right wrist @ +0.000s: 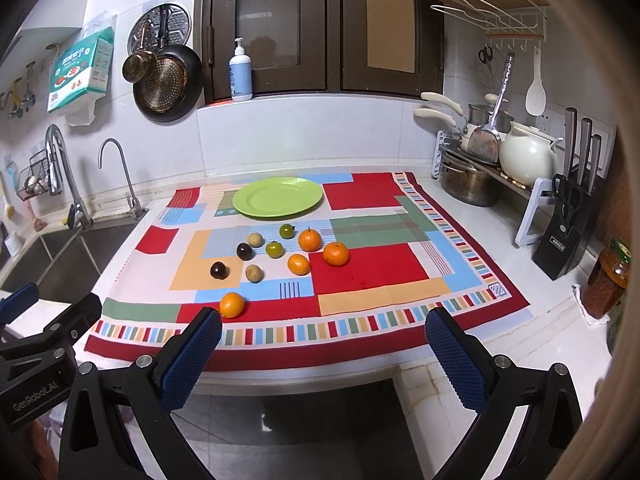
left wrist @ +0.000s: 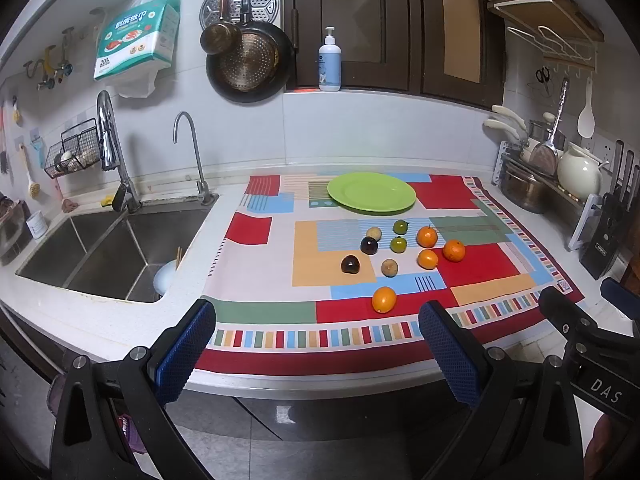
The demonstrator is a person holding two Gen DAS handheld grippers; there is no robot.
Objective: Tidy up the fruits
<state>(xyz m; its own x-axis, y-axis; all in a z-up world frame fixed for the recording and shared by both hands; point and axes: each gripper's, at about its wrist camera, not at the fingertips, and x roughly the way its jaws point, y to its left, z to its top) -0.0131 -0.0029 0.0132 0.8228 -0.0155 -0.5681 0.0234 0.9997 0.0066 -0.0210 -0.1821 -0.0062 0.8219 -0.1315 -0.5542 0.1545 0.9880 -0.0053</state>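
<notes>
Left gripper (left wrist: 316, 344) is wide open w/ nothing in it, held off the counter's front edge. Right gripper (right wrist: 322, 344) is wide open and empty too. The fruits sit loose on the cloth (left wrist: 256, 230): two dark plums (left wrist: 350, 264) at 9 o'clock of the bunch, green ones (left wrist: 398, 244) in the middle, oranges (left wrist: 453, 250) at 3 o'clock, one orange (left wrist: 384, 299) alone at 6. Green plate (left wrist: 371, 192) at 12 is empty. Round fruit could roll away if bumped, or squish if squeezed too hard.

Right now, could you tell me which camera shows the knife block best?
The right wrist view: the knife block shows whole, handles and scissors included. In the left wrist view the knife block sits squeezed at the frame's edge.
</notes>
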